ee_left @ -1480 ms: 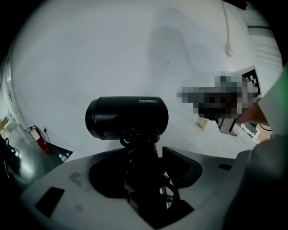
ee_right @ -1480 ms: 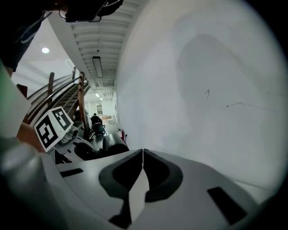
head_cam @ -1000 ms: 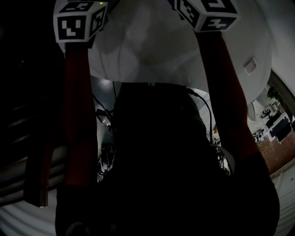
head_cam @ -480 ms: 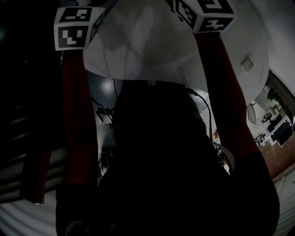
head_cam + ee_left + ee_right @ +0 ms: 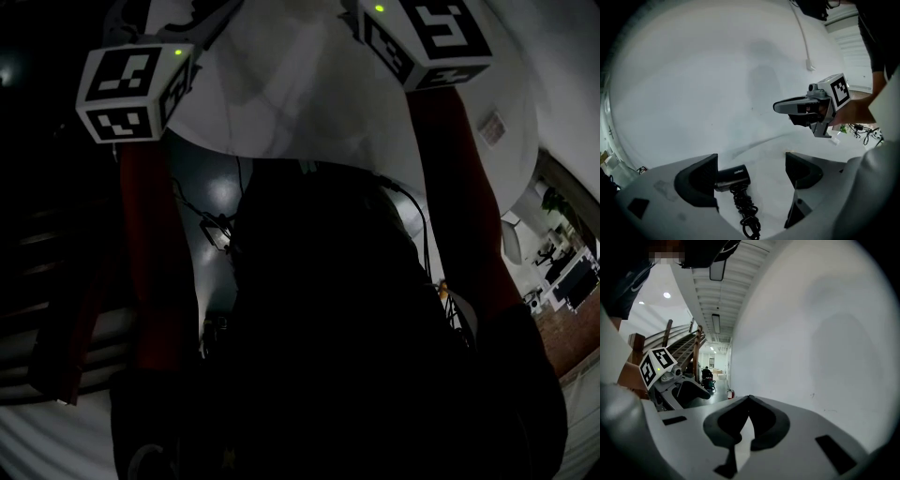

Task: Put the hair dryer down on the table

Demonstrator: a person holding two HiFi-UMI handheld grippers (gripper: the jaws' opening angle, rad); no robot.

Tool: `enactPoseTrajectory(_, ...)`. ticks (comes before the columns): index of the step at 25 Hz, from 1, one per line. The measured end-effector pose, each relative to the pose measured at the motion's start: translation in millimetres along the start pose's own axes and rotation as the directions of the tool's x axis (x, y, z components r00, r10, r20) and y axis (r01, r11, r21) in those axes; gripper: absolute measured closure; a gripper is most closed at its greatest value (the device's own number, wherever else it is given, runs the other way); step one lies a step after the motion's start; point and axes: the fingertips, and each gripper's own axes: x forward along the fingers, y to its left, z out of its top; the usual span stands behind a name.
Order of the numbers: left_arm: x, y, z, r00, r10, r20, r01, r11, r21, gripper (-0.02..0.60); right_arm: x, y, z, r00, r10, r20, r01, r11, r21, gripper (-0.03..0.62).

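Note:
A black hair dryer (image 5: 733,177) lies on the white table (image 5: 717,93), with its coiled black cord (image 5: 745,213) trailing toward me. My left gripper (image 5: 750,163) hangs just above it, open wide; the dryer's rear end is hidden behind the left jaw, and neither pad presses on it. My right gripper (image 5: 749,400) is shut and holds nothing. The left gripper view shows the right gripper (image 5: 777,107) hovering over the table to the right. In the head view only the two marker cubes (image 5: 127,92) (image 5: 427,42) show.
A thin white cable (image 5: 805,42) with a plug runs across the far side of the table. The person's dark torso (image 5: 328,328) fills the lower head view. Beyond the left gripper (image 5: 704,394), the right gripper view shows a staircase (image 5: 679,345) and a corridor.
In the head view the left marker cube has shifted left and down. The right cube has barely moved.

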Motion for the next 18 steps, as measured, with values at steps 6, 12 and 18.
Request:
enactPoseTrajectory(6,-33,-28,38,0.996,0.000,0.086,0.002,1.000,-0.019,0.135,-37,11,42,0.995,0.061,0.084,-0.059,0.998,-0.031,0.586)
enactPoseTrajectory(12,-92,-32,68,0.987,-0.029,0.159,0.037,0.998,-0.050,0.135,-55,48,111,0.977,0.110,0.180,-0.100,0.993,-0.065,0.586)
enactPoseTrajectory(18,-142,-67,68,0.971,-0.111,0.210,0.138,0.983,-0.118,0.135,-97,74,142,0.970,0.136,0.202,-0.122,0.989,-0.083,0.586)
